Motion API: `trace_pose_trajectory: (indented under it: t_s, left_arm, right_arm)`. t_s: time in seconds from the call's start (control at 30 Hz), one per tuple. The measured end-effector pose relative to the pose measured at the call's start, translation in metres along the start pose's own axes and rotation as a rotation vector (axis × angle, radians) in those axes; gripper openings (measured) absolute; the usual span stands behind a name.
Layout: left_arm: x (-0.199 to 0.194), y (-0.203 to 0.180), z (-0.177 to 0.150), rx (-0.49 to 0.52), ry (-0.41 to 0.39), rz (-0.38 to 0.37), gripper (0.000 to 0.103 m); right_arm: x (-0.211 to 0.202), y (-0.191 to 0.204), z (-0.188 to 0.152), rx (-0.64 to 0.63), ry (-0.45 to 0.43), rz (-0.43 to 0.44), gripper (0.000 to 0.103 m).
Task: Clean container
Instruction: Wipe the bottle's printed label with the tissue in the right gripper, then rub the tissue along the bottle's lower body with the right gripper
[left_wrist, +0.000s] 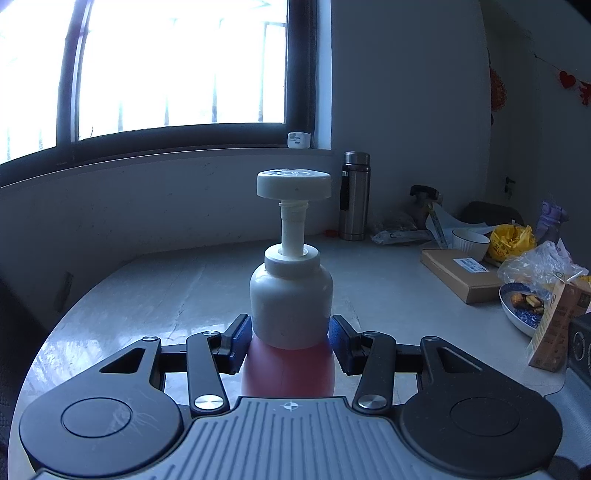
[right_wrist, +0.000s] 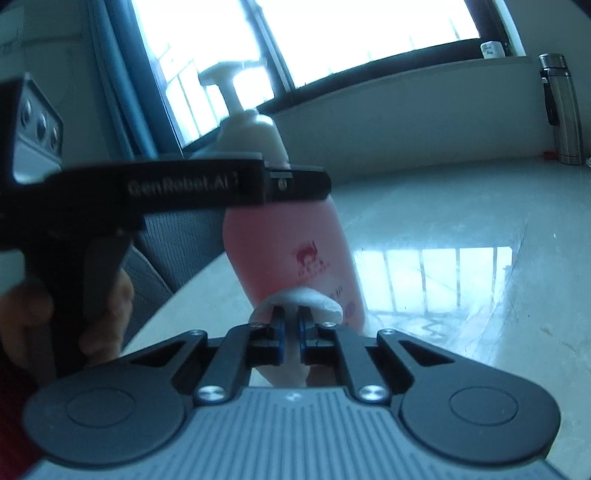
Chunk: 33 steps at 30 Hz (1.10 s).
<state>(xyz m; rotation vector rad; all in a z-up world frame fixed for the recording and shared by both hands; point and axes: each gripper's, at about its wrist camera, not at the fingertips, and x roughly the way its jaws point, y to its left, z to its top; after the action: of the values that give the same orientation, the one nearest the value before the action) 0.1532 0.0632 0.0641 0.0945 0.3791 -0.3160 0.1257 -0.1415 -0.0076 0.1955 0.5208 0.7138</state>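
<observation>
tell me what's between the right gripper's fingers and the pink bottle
A white wipe pad, pinched in the right gripper, sits against the pink bottle; the right wrist view shows it.

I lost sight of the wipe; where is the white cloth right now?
The white cloth is pinched in the right claw, low centre of the right wrist view, pressed against the pink bottle near its base.

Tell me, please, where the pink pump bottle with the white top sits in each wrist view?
Left wrist: pink pump bottle with white top, centre, between the left gripper fingers.
Right wrist: bottle left of centre, tilted.
Shared landmark: steel flask by the wall.
</observation>
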Motion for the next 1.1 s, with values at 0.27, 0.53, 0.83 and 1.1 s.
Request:
trace_pose_trajectory:
  t_s: [0.27, 0.53, 0.83, 1.1]
  left_arm:
    - [0.0, 0.0, 0.0, 0.004, 0.0, -0.004, 0.049]
    - [0.001, 0.001, 0.0, 0.003, 0.001, -0.006, 0.049]
    - [0.001, -0.002, 0.0, 0.015, 0.001, -0.008, 0.049]
    - [0.001, -0.002, 0.0, 0.01, 0.004, -0.004, 0.05]
  right_arm:
    - [0.02, -0.008, -0.007, -0.005, 0.117, -0.05, 0.007]
    - [-0.004, -0.003, -0.001, 0.023, 0.028, 0.002, 0.007]
    - [-0.039, 0.004, 0.006, 0.0, -0.19, 0.049, 0.007]
    - [-0.027, -0.004, 0.003, 0.018, -0.168, 0.04, 0.007]
